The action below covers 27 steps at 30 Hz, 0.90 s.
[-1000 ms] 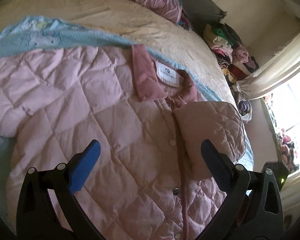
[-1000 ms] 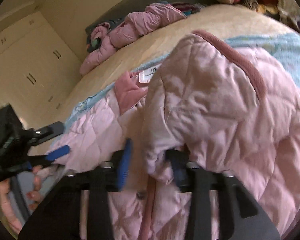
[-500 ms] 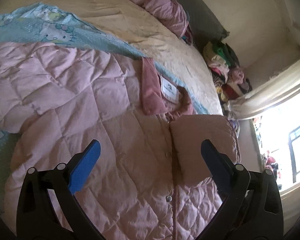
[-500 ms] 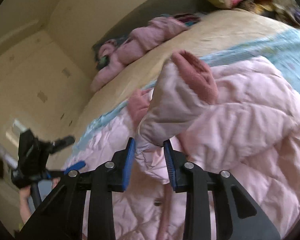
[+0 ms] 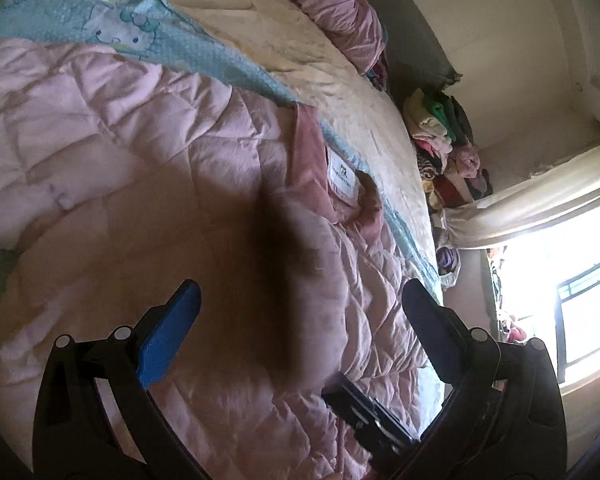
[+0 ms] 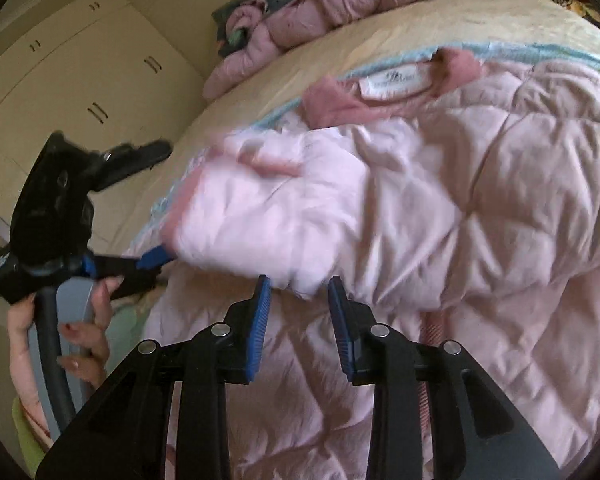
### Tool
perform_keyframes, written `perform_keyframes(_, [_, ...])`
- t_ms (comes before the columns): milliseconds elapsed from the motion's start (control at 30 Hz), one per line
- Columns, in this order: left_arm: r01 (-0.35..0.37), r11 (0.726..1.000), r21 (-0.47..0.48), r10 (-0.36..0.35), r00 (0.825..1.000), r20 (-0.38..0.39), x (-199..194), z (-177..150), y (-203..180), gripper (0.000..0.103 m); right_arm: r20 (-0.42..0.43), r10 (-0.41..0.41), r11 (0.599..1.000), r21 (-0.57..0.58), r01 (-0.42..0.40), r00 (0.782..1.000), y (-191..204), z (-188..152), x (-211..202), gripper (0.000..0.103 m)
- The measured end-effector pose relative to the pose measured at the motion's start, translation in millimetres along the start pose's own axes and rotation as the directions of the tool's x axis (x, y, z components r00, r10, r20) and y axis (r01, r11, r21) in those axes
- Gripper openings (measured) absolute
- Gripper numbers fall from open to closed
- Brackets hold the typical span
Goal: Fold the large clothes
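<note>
1. The pink quilted jacket (image 6: 440, 216) is lying spread on the bed (image 5: 300, 40).
2. The right gripper (image 6: 298, 300) is opening, its folded sleeve (image 6: 268, 216) slipping free.
3. The left gripper (image 5: 300, 312) is hovering wide apart, holding nothing.

Blown-out window (image 5: 580, 300) glare, dark central shadow, motion-blurred sleeve (image 6: 268, 216), fisheye-curved edges.
</note>
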<state>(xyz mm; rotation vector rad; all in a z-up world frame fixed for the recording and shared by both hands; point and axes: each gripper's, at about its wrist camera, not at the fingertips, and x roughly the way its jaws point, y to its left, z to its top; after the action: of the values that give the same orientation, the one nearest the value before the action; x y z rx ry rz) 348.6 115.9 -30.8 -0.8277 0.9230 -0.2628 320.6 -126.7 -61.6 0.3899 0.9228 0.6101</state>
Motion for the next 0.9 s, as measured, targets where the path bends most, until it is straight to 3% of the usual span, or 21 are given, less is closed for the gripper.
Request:
perform_keyframes(200, [-0.07, 0.997, -0.016, 0.069, 0.996, -0.054, 26.3, -6.8, 16.0, 0.094, 0.019, -0.016, 0.998, 0.061, 0.015, 1.0, -8.1, -11.4, -24.8, 0.045])
perform_keyframes(333, [-0.151, 0.985, 0.085, 0.154, 0.988, -0.027, 36.5, -14.9, 3.2, 0.093, 0.067, -0.046, 0.995, 0.091, 0.04, 0.997, -19.4, -16.2, -53.9, 0.048])
perform_keyframes(400, [-0.192, 0.97, 0.147, 0.193, 0.981, 0.005, 39.7, -19.4, -4.5, 0.067, 0.09, -0.059, 0.994, 0.097, 0.05, 0.994, -23.7, -18.0, -65.3, 0.048])
perform_keyframes(433, [-0.223, 0.961, 0.166, 0.223, 0.975, 0.018, 41.9, -21.3, -7.0, 0.044, 0.106, -0.068, 0.993, 0.103, 0.057, 0.992, -26.7, -21.7, -75.0, 0.049])
perform_keyframes(467, [-0.241, 0.954, 0.176, 0.239, 0.97, 0.03, 43.4, -22.5, -8.1, 0.032, 0.112, -0.078, 0.992, 0.107, 0.066, 0.991, -29.4, -22.8, -79.1, 0.049])
perform_keyframes(567, [-0.22, 0.951, 0.218, 0.21, 0.975, 0.068, 34.7, -20.4, -15.9, 0.012, 0.115, -0.108, 0.989, 0.118, 0.095, 0.987, -41.4, -35.5, -94.6, 0.049])
perform_keyframes(700, [-0.139, 0.955, 0.261, 0.097, 0.981, 0.169, 1.0, -10.8, -36.4, 0.007, 0.113, -0.146, 0.981, 0.147, 0.129, 0.983, -59.3, -45.7, -110.4, 0.049])
perform_keyframes(833, [-0.165, 0.935, 0.314, 0.077, 0.959, 0.273, -30.0, -5.3, -53.5, 0.006, 0.138, -0.198, 0.969, 0.174, 0.173, 0.97, -73.8, -48.0, -127.2, 0.049])
perform_keyframes(900, [-0.182, 0.929, 0.321, 0.087, 0.954, 0.288, -34.3, -2.1, -53.7, 0.006, 0.155, -0.235, 0.961, 0.184, 0.205, 0.96, -79.7, -48.1, -132.5, 0.049])
